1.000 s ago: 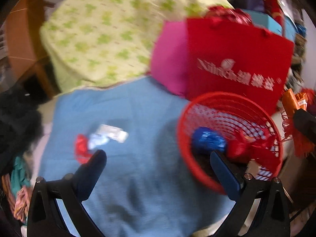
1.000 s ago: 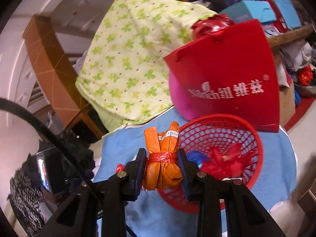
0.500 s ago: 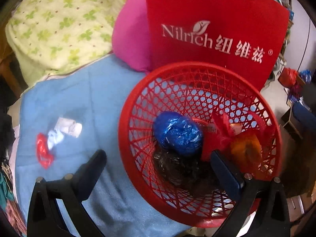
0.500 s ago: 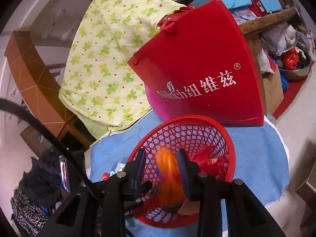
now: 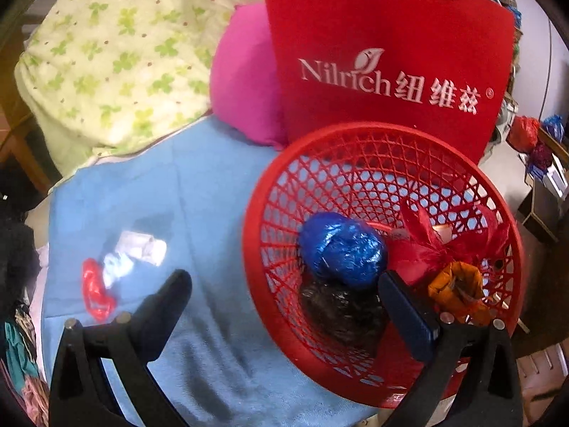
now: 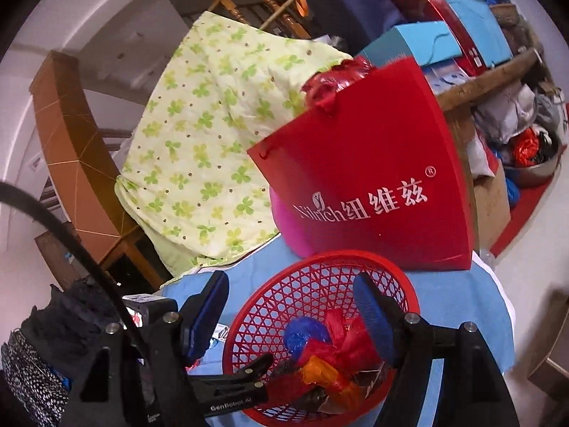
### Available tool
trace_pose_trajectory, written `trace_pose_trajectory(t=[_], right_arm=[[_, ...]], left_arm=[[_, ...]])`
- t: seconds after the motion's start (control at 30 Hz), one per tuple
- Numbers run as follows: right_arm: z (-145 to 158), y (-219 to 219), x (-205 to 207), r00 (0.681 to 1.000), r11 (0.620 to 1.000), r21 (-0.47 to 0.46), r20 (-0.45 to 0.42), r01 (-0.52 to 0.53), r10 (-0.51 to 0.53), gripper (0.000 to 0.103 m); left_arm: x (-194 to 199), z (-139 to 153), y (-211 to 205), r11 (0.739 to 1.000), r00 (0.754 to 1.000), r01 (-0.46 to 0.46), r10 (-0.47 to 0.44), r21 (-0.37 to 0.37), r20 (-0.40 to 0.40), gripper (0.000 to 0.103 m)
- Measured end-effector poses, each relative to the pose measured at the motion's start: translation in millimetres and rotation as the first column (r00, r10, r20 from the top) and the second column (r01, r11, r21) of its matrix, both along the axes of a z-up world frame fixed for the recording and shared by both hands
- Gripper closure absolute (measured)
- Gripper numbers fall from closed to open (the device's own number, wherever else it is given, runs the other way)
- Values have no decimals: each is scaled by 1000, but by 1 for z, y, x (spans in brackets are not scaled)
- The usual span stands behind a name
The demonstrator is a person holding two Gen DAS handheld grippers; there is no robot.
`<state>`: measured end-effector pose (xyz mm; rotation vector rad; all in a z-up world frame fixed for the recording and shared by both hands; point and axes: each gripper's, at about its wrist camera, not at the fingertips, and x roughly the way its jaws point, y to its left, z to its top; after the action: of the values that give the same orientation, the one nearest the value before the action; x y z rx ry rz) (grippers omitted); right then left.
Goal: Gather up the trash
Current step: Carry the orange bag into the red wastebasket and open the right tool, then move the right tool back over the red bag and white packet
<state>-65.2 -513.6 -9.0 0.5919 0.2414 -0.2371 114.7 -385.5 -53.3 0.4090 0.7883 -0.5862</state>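
Black wad under blue bundle

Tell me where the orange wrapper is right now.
The orange wrapper lies inside the red basket, at its near right in the left wrist view, beside the red bag and right of the blue ball.
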Motion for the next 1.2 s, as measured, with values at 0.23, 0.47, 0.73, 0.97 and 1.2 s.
trace_pose_trajectory(t=[0.23, 0.47, 0.73, 0.97, 1.2], right_arm=[[-1, 3, -9, 1000, 1000, 15, 18, 7, -7, 27], [-2, 7, -9, 1000, 1000, 2, 11, -6, 6, 27], [10, 29, -6, 998, 998, -32, 49, -49, 51, 27], [17, 74, 25, 984, 983, -83, 58, -164, 169, 27], [4, 125, 74, 955, 953, -71, 25, -294, 296, 27]], left_arm=[[-4, 5, 4, 1000, 1000, 1, -1, -9, 31, 0], [-11, 11, 23, 1000, 996, -4, 6, -25, 92, 0], [-13, 34, 81, 992, 973, -87, 104, -91, 206, 0], [5, 39, 150, 971, 940, -216, 236, -106, 246, 0], [29, 22, 215, 931, 903, -351, 364, -99, 228, 0]])
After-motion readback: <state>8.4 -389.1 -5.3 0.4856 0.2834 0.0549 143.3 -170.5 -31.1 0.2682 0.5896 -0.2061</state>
